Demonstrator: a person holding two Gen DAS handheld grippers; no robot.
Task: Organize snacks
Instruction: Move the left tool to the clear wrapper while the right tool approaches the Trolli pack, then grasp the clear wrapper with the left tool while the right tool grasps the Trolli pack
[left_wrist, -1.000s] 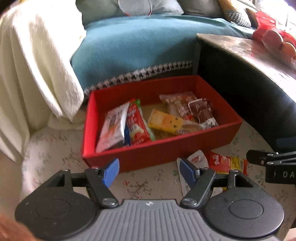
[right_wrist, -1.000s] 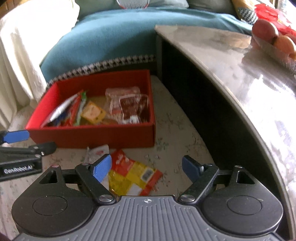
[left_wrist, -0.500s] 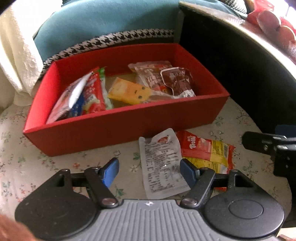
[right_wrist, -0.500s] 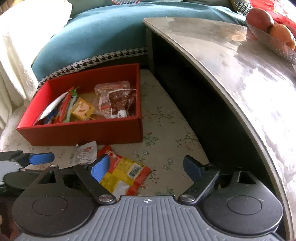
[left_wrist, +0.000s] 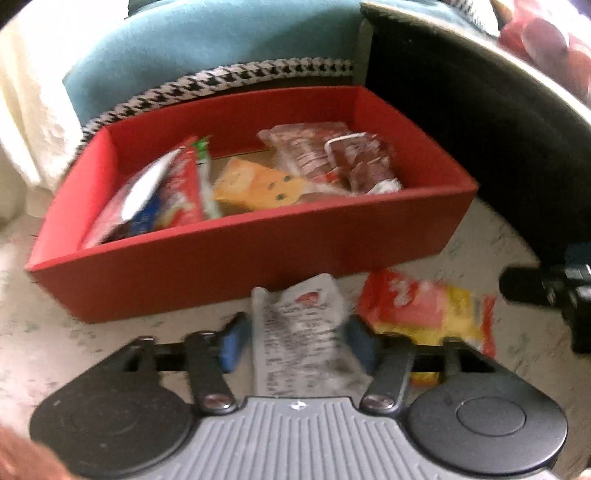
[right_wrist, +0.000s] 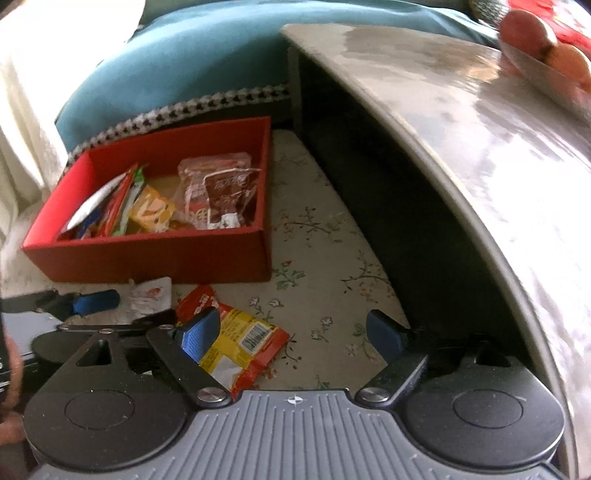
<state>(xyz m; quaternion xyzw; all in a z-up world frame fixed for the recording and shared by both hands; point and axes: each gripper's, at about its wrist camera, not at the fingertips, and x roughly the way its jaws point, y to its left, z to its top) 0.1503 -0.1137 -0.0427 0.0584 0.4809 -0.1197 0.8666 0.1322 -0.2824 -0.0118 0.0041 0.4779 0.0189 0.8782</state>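
A red box (left_wrist: 258, 251) (right_wrist: 159, 258) stands on the floral mat and holds several snack packets. In front of it lies a white snack packet (left_wrist: 303, 332) (right_wrist: 151, 295), with a red-and-yellow packet (left_wrist: 417, 306) (right_wrist: 243, 343) to its right. My left gripper (left_wrist: 295, 343) is down over the white packet. Its jaws are closing, and the blue pads (left_wrist: 231, 345) meet the packet's two edges, so the packet buckles upward. My right gripper (right_wrist: 291, 334) hovers open above the red-and-yellow packet with nothing between its fingers. It also shows at the right edge of the left wrist view, right gripper (left_wrist: 535, 291).
A dark table with a shiny pale top (right_wrist: 461, 147) (left_wrist: 461, 110) rises close on the right, with fruit (right_wrist: 528, 33) on it. Behind the box is a sofa under a blue blanket (left_wrist: 203, 55) and a white throw (left_wrist: 29, 110). Floral mat (right_wrist: 325, 258) lies between box and table.
My left gripper came down and forward over the white packet, and its jaws narrowed onto it. The packet went from flat to crumpled. The right gripper barely moved.
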